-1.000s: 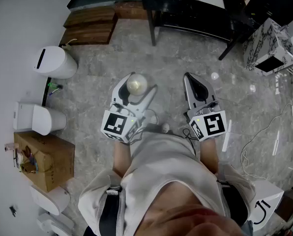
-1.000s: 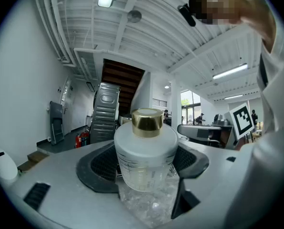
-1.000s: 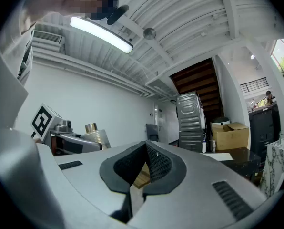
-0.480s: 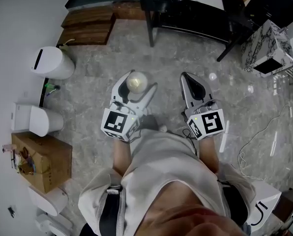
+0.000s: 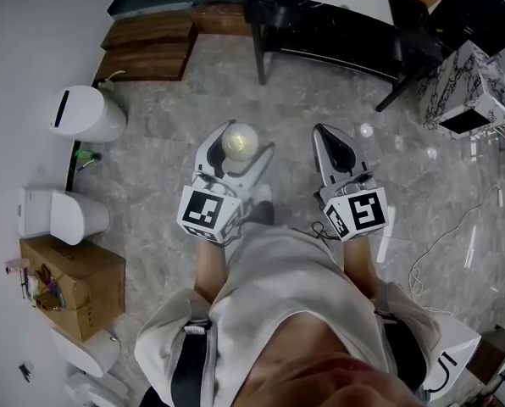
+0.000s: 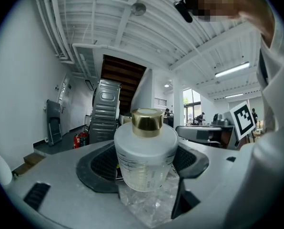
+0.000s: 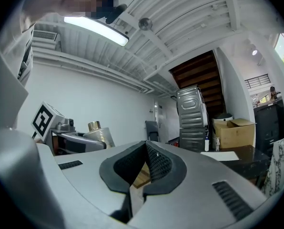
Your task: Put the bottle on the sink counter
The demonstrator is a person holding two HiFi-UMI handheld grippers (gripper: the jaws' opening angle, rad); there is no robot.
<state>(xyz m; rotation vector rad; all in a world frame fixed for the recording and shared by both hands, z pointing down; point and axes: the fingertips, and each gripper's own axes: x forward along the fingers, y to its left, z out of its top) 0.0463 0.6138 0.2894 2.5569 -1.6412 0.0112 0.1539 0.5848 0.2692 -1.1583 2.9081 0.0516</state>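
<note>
A frosted white bottle (image 6: 145, 154) with a gold cap stands upright between the jaws of my left gripper (image 6: 144, 163), which is shut on it. From the head view the bottle (image 5: 239, 142) shows from above as a pale round top, held over the grey floor in my left gripper (image 5: 234, 153). My right gripper (image 5: 338, 151) hangs beside it on the right, shut with nothing in it; its dark pads (image 7: 151, 163) meet at the tips. The bottle (image 7: 98, 132) also appears at the left of the right gripper view. No sink counter is in view.
A white bin (image 5: 87, 114) and a white toilet-like unit (image 5: 59, 214) stand along the left wall, with a cardboard box (image 5: 74, 278) below them. A black-legged table (image 5: 337, 24) is ahead, wooden steps (image 5: 151, 45) at the upper left, a marbled box (image 5: 468, 79) and loose cables (image 5: 443, 244) on the right.
The view has shifted slightly as the person moves over the floor; both grippers keep their pose and the bottle stays held in the left one.
</note>
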